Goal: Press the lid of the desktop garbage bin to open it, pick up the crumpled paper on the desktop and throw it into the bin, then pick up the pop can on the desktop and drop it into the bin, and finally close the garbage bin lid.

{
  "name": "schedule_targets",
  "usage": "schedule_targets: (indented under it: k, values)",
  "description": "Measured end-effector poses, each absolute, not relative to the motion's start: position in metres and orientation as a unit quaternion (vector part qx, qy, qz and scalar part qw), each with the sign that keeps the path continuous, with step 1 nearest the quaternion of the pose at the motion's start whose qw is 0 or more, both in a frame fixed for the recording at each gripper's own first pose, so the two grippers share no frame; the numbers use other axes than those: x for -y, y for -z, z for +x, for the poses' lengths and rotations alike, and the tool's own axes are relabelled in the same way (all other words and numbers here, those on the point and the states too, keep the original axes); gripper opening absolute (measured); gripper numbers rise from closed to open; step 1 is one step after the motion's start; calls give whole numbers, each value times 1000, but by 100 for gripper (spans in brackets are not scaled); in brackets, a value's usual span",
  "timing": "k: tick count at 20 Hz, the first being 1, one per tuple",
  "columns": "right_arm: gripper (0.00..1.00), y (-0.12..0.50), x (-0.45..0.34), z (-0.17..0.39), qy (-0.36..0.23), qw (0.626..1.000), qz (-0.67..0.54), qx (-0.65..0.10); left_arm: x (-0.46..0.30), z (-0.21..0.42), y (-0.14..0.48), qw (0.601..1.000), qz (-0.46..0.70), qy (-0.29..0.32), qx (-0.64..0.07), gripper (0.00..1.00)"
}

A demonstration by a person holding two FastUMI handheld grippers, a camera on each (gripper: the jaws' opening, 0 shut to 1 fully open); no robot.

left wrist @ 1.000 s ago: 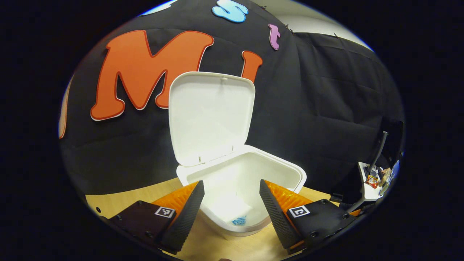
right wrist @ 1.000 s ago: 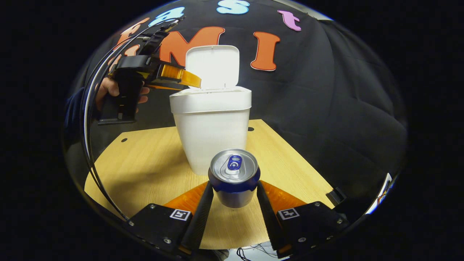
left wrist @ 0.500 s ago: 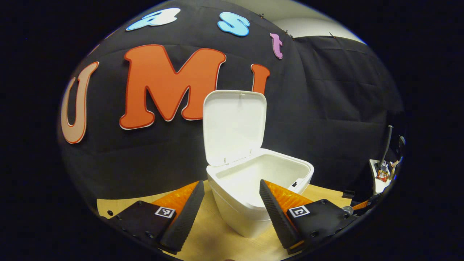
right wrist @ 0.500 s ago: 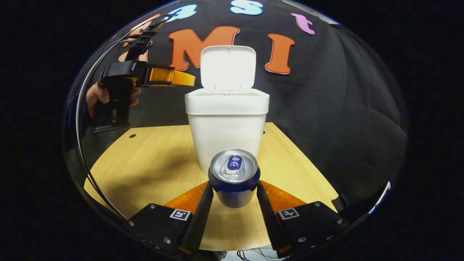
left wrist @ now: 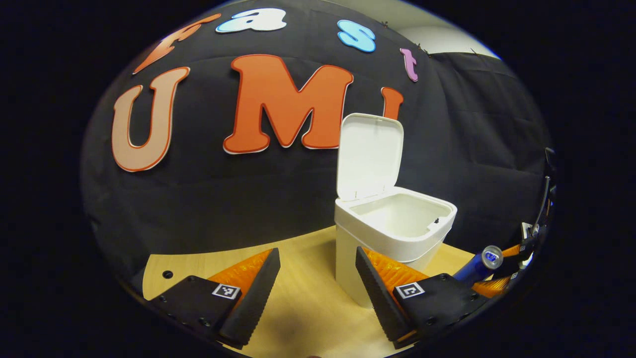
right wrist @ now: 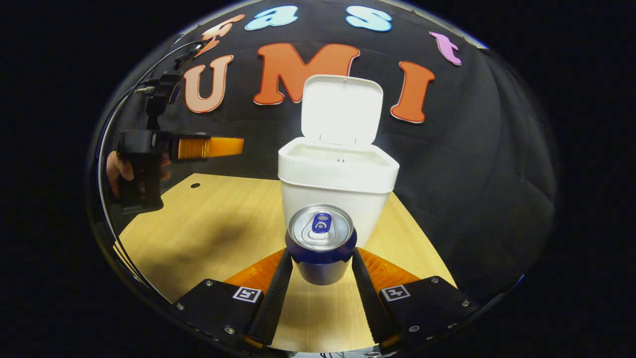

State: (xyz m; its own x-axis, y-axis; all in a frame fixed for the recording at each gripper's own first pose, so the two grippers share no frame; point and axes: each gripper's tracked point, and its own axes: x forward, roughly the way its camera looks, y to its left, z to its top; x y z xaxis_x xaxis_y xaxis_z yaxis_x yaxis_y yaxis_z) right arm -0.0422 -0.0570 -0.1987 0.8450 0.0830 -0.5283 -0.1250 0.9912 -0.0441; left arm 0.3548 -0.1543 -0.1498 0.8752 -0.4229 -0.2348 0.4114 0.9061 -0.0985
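Observation:
The white bin stands on the wooden desk with its lid hinged upright. In the left gripper view the bin is right of centre, its lid up. My right gripper is shut on a blue pop can, held upright in front of the bin, above the desk. My left gripper is open with nothing between its fingers, back to the left of the bin. The right gripper view shows it as the left gripper, with a hand holding it. The can also appears at the far right of the left gripper view.
The wooden desk has a small hole near its far left corner. Black cloth walls stand close behind the bin. Bare desk lies to the left of the bin.
My left gripper has drawn back and leftward from over the bin's opening. My right gripper has lifted the can slightly and swung so the bin sits more to the right.

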Motion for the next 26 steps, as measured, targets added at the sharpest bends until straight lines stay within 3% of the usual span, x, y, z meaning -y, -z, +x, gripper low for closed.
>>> schedule_targets:
  k: [9, 22, 23, 24, 26]
  values:
    - [73, 155, 42, -5, -91, 966, -64, -234, 85, 334, 187, 975, -26, 151, -159, 98]
    - [73, 92, 58, 49, -90, 975, -75, -186, 2, 287, 271, 965, -70, 47, -247, 97]
    - [68, 88, 58, 54, -89, 977, -75, -180, -3, 284, 273, 965, -71, 40, -249, 98]
    - [73, 83, 59, 59, -88, 978, -74, -171, -8, 281, 274, 965, -72, 33, -251, 98]
    - [72, 83, 59, 72, -89, 980, -73, -161, -12, 279, 276, 964, -73, 22, -253, 98]
